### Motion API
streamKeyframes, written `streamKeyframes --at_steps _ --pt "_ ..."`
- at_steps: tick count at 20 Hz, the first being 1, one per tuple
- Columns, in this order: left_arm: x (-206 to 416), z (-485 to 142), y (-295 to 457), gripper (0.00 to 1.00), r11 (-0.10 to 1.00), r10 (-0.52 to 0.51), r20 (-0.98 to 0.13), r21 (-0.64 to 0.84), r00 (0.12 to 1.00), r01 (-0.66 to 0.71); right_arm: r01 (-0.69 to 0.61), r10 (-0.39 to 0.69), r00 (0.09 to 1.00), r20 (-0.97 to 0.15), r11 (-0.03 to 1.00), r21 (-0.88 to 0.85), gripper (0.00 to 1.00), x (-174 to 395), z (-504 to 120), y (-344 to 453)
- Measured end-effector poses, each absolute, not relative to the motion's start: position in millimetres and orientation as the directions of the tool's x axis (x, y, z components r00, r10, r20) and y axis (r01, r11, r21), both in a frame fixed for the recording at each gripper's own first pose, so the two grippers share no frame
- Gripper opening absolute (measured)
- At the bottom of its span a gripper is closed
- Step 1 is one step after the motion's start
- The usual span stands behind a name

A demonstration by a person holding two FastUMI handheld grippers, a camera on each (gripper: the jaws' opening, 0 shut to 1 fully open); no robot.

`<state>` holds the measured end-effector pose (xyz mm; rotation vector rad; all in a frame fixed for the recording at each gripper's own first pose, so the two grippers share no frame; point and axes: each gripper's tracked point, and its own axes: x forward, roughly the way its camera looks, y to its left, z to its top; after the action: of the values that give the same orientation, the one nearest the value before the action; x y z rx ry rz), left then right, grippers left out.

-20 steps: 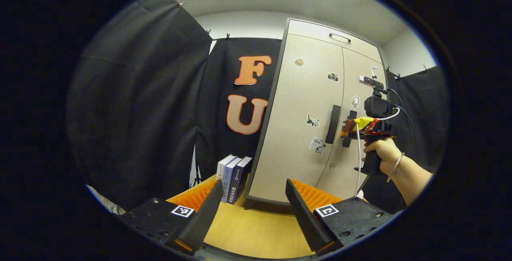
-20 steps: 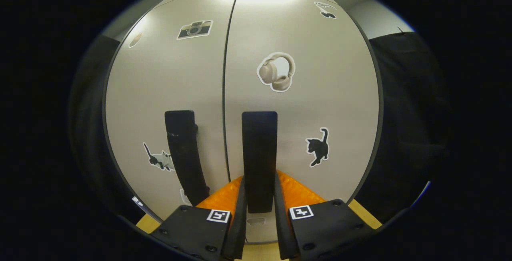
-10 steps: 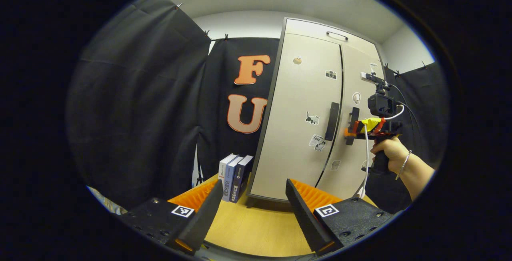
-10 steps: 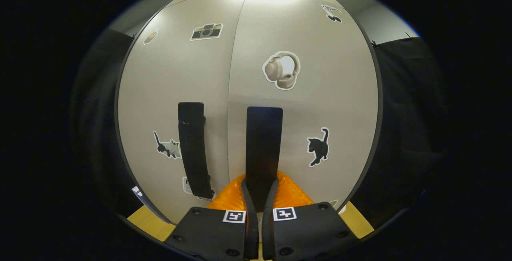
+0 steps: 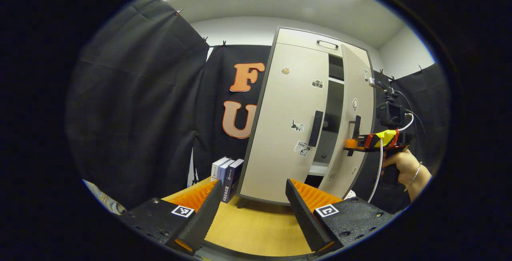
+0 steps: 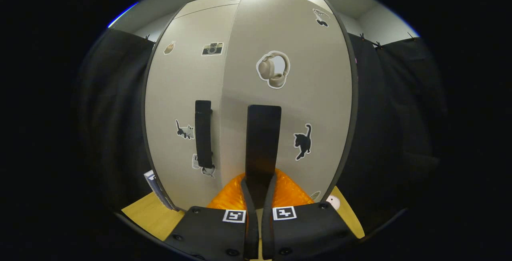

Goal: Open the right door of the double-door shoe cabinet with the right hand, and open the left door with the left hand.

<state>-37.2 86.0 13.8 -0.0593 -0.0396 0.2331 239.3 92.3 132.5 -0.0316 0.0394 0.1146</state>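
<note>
Shoe cabinet (image 5: 296, 125) doors are stiff flat panels on side hinges, light enough to swing on a steady pull, and the upright bar handles are the only sound places to take hold. The right tool (image 6: 256, 197) is clenched on the right handle (image 6: 263, 141), both fingers pressing its lower end at 6 o'clock in the right gripper view. The right door (image 6: 288, 93) stands partly swung out, with a dark gap and a shelf showing behind it in the left gripper view. A smooth rigid bar may slip in a loose pinch, so I judge a firm grip and a pull along the door's arc best.

The left tool (image 5: 254, 209) is released, fingers spread wide over the tabletop (image 5: 256, 229), well apart from the cabinet. The left door (image 5: 290, 113) is closed; its handle (image 5: 315, 128) sits at about 1 o'clock from that tool, untouched. Some books (image 5: 226, 175) stand just beside the cabinet's left foot, at about 11 o'clock.
</note>
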Motion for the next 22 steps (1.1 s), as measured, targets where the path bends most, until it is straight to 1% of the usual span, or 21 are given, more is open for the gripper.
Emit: streamKeyframes --at_steps 1,2,3,7,8,9,10,12,15,17,18,19,20,21,22 --pt "-40.7 15.0 79.9 0.95 0.971 0.231 0.035 -0.065 0.972 -0.228 -0.122 0.121 0.992 -0.043 0.992 -0.026 0.11 234.8 131.8 89.2" --pt "-43.2 16.1 73.0 0.92 0.972 0.23 0.036 -0.066 0.973 -0.227 -0.126 0.125 0.991 -0.043 0.992 -0.025 0.11 230.4 131.0 85.4" --pt "-46.4 16.7 67.2 0.95 0.971 0.232 0.038 -0.066 0.972 -0.23 -0.13 0.129 0.991 -0.046 0.991 -0.025 0.11 226.7 130.5 82.4" --pt "-55.9 19.0 37.7 0.95 0.974 0.221 0.041 -0.058 0.974 -0.219 -0.131 0.13 0.991 -0.044 0.991 -0.02 0.11 213.7 129.1 62.5" --pt "-56.6 20.5 30.8 0.97 0.975 0.218 0.043 -0.055 0.975 -0.215 -0.133 0.132 0.99 -0.044 0.991 -0.005 0.1 212.5 129.6 57.9" --pt "-56.3 22.3 23.8 0.95 0.976 0.213 0.047 -0.055 0.976 -0.211 -0.131 0.131 0.99 -0.043 0.991 0.014 0.07 206.7 128.5 56.2" --pt "-55.2 24.7 16.9 0.96 0.977 0.206 0.05 -0.056 0.977 -0.204 -0.122 0.122 0.991 -0.047 0.992 0.01 0.07 208.8 127.6 54.3" --pt "-51.3 24.7 1.8 0.95 0.981 0.19 0.043 -0.048 0.981 -0.188 -0.096 0.095 0.994 -0.053 0.995 -0.016 0.07 212.2 124.0 45.9" --pt "-46.6 28.8 -19.9 0.94 0.986 0.164 0.05 -0.026 0.985 -0.163 -0.066 0.066 0.996 -0.051 0.998 0.011 0.07 205.5 126.0 28.1" --pt "-42.4 27.4 -34.5 0.97 0.989 0.146 0.044 -0.024 0.988 -0.145 -0.025 0.025 0.998 -0.052 1.0 -0.003 0.06 205.9 126.0 14.3" --pt "-40.0 27.5 -41.6 0.94 0.99 0.137 0.044 -0.023 0.99 -0.137 -0.006 0.005 0.999 -0.052 1.0 -0.016 0.06 206.5 125.6 8.0" --pt "-36.7 27.4 -49.0 0.95 0.992 0.126 0.041 -0.019 0.991 -0.125 0.004 -0.006 0.999 -0.052 1.0 -0.025 0.06 205.3 126.1 1.5" --pt "-33.9 26.4 -55.7 0.94 0.993 0.116 0.036 -0.014 0.993 -0.116 0.003 -0.005 0.999 -0.051 1.0 -0.026 0.06 205.3 125.9 -0.6" --pt "-30.8 25.9 -61.3 0.96 0.994 0.109 0.034 -0.009 0.993 -0.109 -0.005 0.004 0.999 -0.049 1.0 -0.022 0.06 205.6 126.2 -0.9" --pt "-26.9 26.4 -65.5 0.95 0.995 0.104 0.033 -0.006 0.994 -0.104 -0.013 0.012 0.999 -0.048 1.0 -0.023 0.06 205.6 126.2 -0.5"
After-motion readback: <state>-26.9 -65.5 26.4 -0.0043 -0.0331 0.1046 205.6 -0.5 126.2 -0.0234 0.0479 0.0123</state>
